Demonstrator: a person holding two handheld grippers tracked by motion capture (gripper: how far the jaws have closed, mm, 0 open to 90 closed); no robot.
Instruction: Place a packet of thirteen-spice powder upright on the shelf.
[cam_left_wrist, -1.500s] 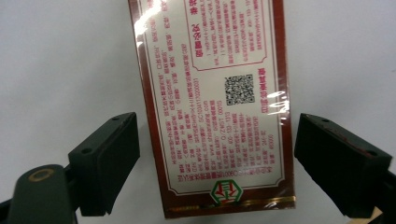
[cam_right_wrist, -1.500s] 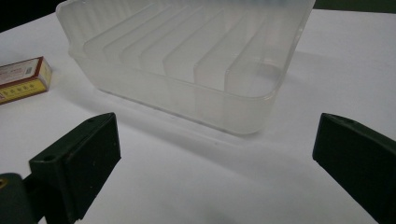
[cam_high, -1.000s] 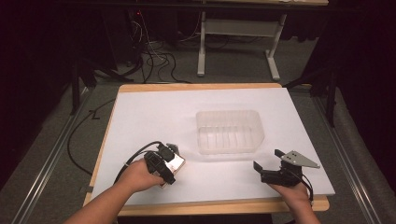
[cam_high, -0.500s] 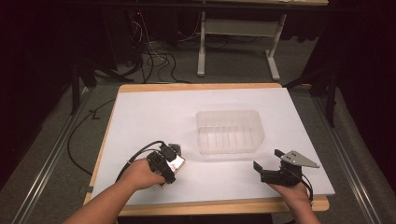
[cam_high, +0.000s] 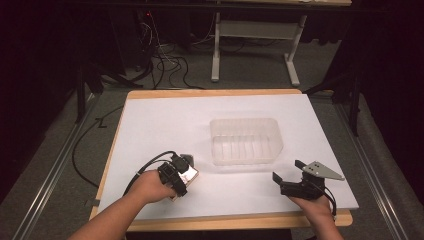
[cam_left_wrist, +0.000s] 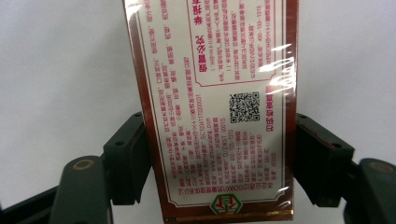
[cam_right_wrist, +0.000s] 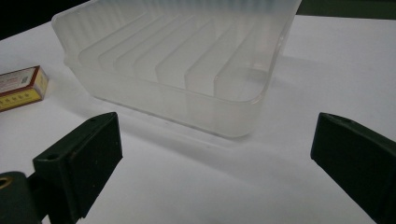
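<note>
A small red-and-white box (cam_left_wrist: 219, 107) with printed text and a QR code lies flat on the white table. My left gripper (cam_left_wrist: 219, 140) has one black jaw pressed to each long side of it. From above, that gripper (cam_high: 182, 172) and the box (cam_high: 187, 175) sit at the front left. A clear ribbed plastic tray (cam_high: 245, 125) stands at mid-table. My right gripper (cam_high: 287, 171) rests at the front right, open and holding nothing. In the right gripper view the tray (cam_right_wrist: 187, 105) stands just beyond my right gripper (cam_right_wrist: 217, 128), and the box (cam_right_wrist: 21, 86) lies far left.
The white tabletop (cam_high: 160, 125) has a wooden edge along the front. Black cables lie on the floor off its left side, and a table frame stands behind it.
</note>
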